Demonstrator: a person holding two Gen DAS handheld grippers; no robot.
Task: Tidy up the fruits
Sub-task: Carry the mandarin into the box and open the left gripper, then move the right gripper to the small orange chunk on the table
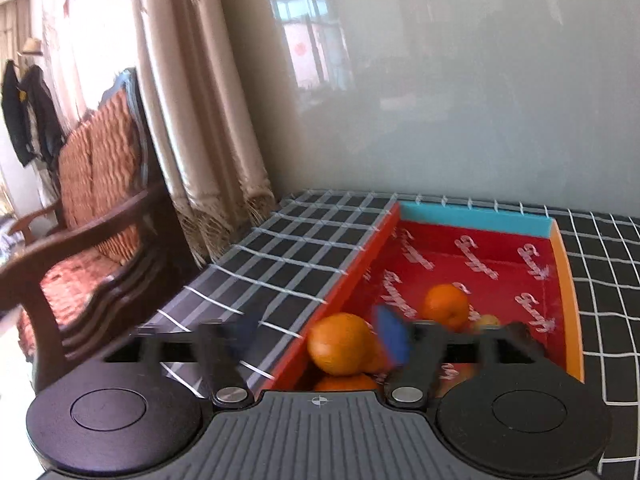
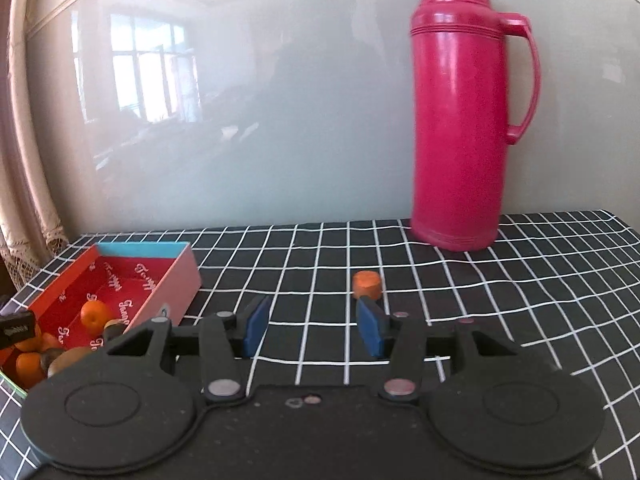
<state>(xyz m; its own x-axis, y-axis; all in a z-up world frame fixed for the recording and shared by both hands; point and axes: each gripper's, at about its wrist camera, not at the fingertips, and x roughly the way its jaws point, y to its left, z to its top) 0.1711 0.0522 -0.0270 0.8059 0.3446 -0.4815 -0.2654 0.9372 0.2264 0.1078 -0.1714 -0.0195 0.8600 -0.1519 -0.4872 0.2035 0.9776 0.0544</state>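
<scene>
A red box (image 1: 472,256) with a blue end wall lies on the black grid tablecloth and holds several oranges (image 1: 340,344); one orange (image 1: 446,306) lies further in. My left gripper (image 1: 320,338) is open over the box's near left wall, its pads blurred, with an orange between them. In the right wrist view the box (image 2: 160,280) is at the left with oranges (image 2: 95,316) and brownish fruits in it. My right gripper (image 2: 314,326) is open and empty above the cloth. A small orange piece (image 2: 367,284) lies on the cloth just beyond its right pad.
A tall pink thermos (image 2: 460,120) stands at the back right against the glossy wall. A wooden chair (image 1: 92,220) with a striped cushion and a curtain (image 1: 200,120) are left of the table. The table's left edge runs close beside the box.
</scene>
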